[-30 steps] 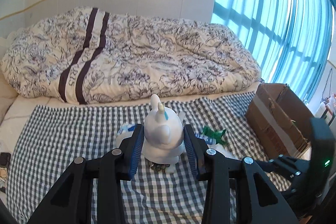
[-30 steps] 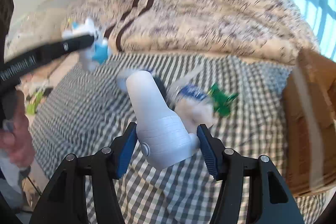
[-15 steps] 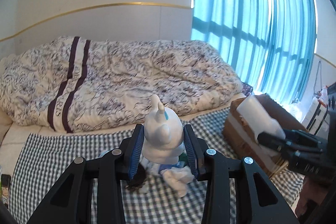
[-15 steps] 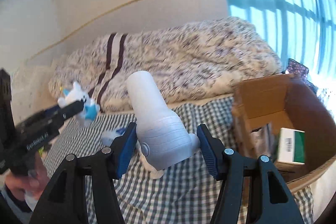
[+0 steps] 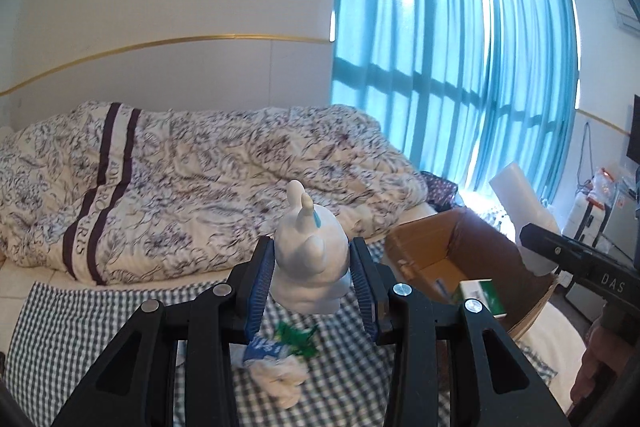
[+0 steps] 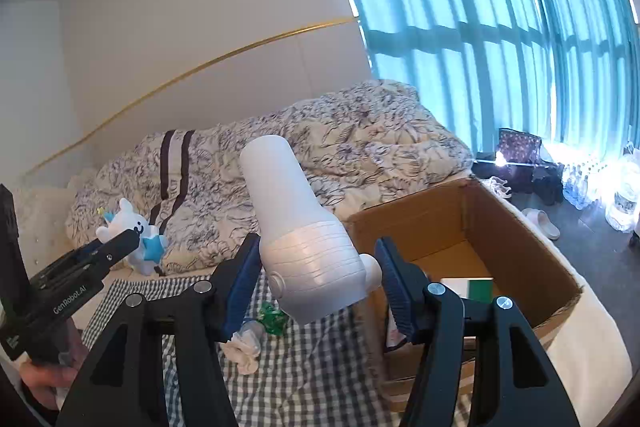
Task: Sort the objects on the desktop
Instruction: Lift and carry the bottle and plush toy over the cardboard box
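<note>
Cardboard box (image 6: 460, 227) at right edge of the bed (image 5: 544, 331), flaps up, open top. Inside: a green-and-white carton (image 6: 468, 289) lying flat on the box floor; a second pale item at the box's near-left inner corner, too hidden to name.

Left hand-held gripper (image 5: 312, 287): blue pads clamped on both sides of a white rabbit-like toy figure (image 5: 308, 259), held upright, ears up, above the checked cloth (image 5: 80, 323), left of the box. In the right wrist view the same figure shows a blue star at its front. A hand (image 6: 44, 383) grips the handle at lower left.

Right hand-held gripper (image 6: 316, 287): pads closed on the ribbed wide end of a white plastic flashlight-shaped object (image 6: 296, 227), its smooth cylinder end tilted up and away. It is held in the air at the box's left wall, over the cloth's right part.

On the checked cloth below both grippers: a crumpled white tissue with blue-printed wrapper (image 5: 276, 367) touching a small green toy (image 5: 298, 337). Floral duvet (image 5: 180, 187) heaped along the bed's far side. Teal curtains (image 5: 440, 67) behind.
</note>
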Tool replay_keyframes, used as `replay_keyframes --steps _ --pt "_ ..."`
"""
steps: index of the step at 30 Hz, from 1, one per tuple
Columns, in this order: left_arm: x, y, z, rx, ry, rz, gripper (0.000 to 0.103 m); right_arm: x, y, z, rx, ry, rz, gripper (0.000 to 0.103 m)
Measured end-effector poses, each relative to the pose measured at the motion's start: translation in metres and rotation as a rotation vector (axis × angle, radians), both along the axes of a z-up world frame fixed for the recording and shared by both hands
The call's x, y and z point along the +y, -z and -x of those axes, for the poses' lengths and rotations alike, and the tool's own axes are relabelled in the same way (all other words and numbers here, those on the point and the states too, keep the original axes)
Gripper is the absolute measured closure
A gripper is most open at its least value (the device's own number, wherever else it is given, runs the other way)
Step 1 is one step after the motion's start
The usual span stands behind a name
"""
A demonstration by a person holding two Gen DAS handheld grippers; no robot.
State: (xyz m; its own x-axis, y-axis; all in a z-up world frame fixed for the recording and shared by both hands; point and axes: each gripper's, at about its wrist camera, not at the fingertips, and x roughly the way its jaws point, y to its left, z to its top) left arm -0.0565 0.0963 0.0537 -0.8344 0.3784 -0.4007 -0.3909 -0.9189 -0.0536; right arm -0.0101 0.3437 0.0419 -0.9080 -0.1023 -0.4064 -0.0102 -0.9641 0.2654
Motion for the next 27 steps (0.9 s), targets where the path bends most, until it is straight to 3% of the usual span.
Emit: replay_keyframes --steps 3,14,27 --pt "0.018 0.0 -0.001 0.004 0.024 -0.001 0.064 0.017 -0.002 -0.003 0.012 0.039 0.004 0.045" --pt "0.069 0.006 0.008 0.005 0.076 -0.02 0.064 0.054 0.004 0.0 -0.024 0.192 -0.161 0.045" --pt "0.141 0.023 0.032 -0.025 0.167 0.023 0.064 0.094 0.021 0.032 -0.17 0.208 -0.136 0.045"
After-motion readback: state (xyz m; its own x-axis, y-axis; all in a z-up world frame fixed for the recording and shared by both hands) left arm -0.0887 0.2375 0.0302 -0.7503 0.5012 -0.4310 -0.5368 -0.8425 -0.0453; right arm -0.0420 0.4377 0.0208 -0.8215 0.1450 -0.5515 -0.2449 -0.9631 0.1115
